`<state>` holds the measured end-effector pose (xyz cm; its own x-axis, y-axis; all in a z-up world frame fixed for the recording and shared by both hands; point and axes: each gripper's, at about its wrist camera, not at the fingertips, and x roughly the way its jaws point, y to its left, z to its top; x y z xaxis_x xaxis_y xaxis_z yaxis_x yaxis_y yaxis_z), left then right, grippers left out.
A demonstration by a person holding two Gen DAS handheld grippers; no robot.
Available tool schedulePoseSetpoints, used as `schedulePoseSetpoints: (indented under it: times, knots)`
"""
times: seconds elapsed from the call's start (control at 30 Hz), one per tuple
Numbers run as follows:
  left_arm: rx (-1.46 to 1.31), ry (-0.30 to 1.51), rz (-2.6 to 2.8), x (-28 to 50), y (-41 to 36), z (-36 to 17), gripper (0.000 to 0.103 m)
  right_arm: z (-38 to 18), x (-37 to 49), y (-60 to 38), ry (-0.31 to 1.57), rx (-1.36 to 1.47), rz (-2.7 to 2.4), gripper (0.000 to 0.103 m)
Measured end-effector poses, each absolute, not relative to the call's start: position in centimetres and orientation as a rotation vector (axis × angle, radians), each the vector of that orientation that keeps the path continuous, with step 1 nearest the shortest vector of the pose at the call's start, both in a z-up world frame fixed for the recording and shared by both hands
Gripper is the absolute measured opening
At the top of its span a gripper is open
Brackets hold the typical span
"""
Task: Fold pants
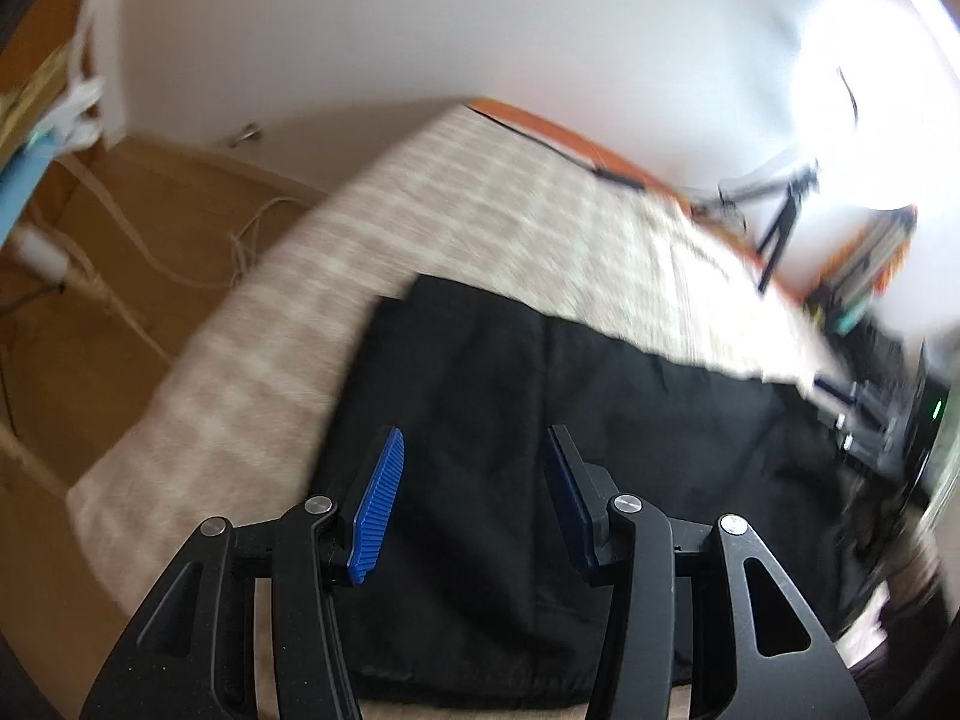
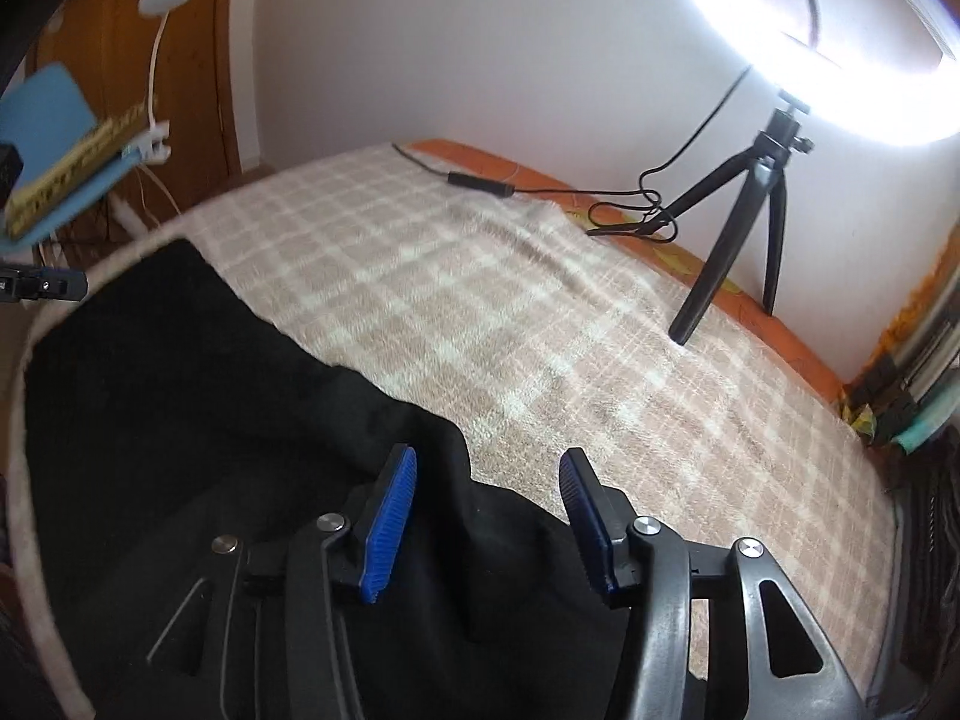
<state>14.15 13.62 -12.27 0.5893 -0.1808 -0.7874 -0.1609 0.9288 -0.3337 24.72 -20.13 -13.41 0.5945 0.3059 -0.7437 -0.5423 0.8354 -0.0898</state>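
Black pants (image 1: 540, 450) lie spread on a beige checked blanket (image 1: 480, 210). In the left wrist view my left gripper (image 1: 474, 444) is open above the pants, blue pads apart, nothing between them. In the right wrist view the pants (image 2: 210, 420) cover the lower left, with their edge running diagonally. My right gripper (image 2: 489, 465) is open over that edge, its left pad (image 2: 387, 528) above the cloth and its right pad (image 2: 585, 516) near the blanket (image 2: 540, 300). The left view is blurred.
A ring light (image 2: 840, 60) on a black tripod (image 2: 744, 228) stands at the back right of the bed, its cable (image 2: 480, 183) trailing across the blanket. A wooden floor with white cords (image 1: 150, 228) lies left of the bed. A blue shelf item (image 2: 54, 150) sits at left.
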Motion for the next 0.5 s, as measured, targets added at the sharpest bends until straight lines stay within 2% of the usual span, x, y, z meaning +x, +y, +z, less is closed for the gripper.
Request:
schedulePoseSetpoints:
  times: [0.27,0.5]
  knots:
    - [-0.552,0.949,0.029,11.0,18.5,-12.6,0.047,-11.1,21.0,-20.1,0.777,-0.255,0.582,0.055]
    - [-0.607,0.972,0.038,7.9,19.4,-14.5,0.045,-10.9,14.9,-14.4,0.773,-0.303,0.813,0.054]
